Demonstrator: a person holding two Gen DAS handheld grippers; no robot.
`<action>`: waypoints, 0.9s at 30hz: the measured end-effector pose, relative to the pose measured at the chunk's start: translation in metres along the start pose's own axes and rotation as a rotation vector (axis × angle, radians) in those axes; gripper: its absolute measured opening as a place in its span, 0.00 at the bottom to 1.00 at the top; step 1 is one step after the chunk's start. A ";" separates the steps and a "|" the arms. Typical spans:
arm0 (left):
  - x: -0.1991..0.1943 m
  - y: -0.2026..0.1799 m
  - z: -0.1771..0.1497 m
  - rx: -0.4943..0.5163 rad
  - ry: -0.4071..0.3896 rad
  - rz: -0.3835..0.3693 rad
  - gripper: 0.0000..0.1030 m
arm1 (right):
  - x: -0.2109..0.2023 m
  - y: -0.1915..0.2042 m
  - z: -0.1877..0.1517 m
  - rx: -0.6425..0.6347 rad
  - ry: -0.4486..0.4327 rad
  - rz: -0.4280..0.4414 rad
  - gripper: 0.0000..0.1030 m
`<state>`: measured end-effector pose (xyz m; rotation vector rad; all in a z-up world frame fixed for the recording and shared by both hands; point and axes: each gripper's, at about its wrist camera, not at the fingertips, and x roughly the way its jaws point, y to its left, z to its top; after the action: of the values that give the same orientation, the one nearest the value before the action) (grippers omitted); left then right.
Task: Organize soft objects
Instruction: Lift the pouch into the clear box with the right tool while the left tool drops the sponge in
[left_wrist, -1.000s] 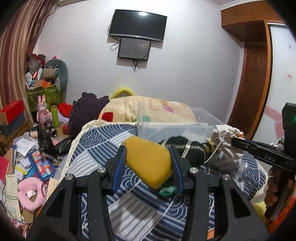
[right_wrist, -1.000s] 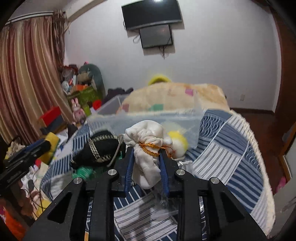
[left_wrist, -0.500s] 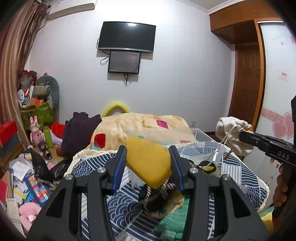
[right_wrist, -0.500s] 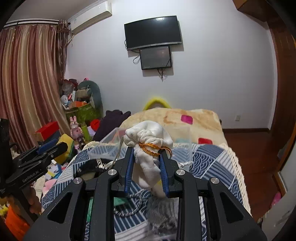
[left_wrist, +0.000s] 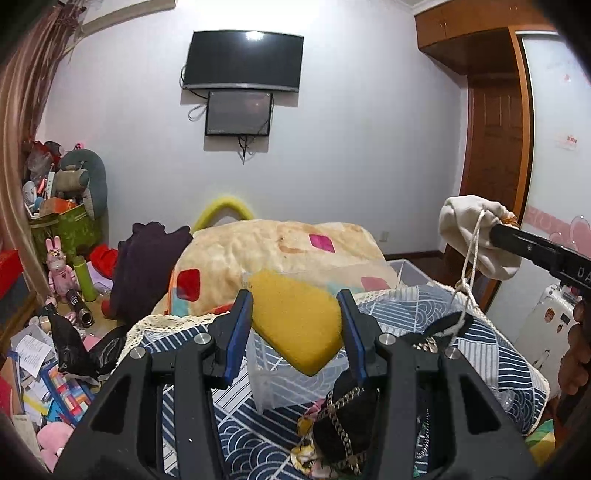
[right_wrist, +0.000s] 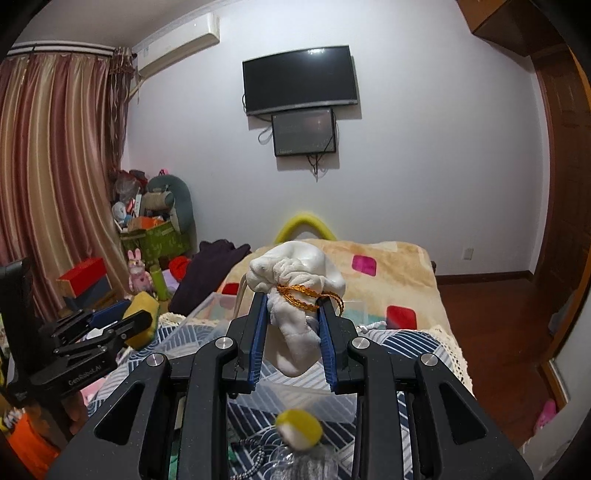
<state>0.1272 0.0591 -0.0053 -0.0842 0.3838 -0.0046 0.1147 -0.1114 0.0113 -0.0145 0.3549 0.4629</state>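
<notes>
Two grippers, both raised above the bed, one soft thing in each.

Left gripper: jaws closed on one yellow sponge, pinched at its two sides, tilted, lower corner pointing down. Held over one clear plastic bin resting on the blue-and-white patterned bedcover. Seen from the right wrist at far left, sponge poking out past the black fingers.

Right gripper: jaws clamped on one white cloth pouch, bunched top above the blue pads, tied with one orange cord, lower end hanging between the fingers. In the left view, same pouch up at right, one white drawstring trailing down toward the bed.

Left on the bedcover — one black pouch with gold chain trim just below the left gripper, beside the bin; one small yellow-and-white ball below the right gripper, blurred. Some green fabric near the black pouch, too hidden to name.

Beyond the bin: one beige blanket with pink and red squares, one yellow arc behind it, one dark purple garment at its left.

On the wall — two screens: one large TV, one smaller monitor right under it.
</notes>
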 end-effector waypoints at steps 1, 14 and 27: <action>0.006 0.000 0.000 0.002 0.011 -0.003 0.45 | 0.006 0.000 -0.001 -0.003 0.013 0.000 0.23; 0.075 0.001 -0.005 0.012 0.178 -0.032 0.45 | 0.060 -0.002 -0.018 -0.051 0.209 0.001 0.23; 0.109 -0.005 -0.010 0.045 0.278 -0.041 0.46 | 0.099 -0.006 -0.033 -0.106 0.396 0.016 0.24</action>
<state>0.2248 0.0511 -0.0548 -0.0469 0.6595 -0.0657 0.1892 -0.0768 -0.0541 -0.2086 0.7195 0.4937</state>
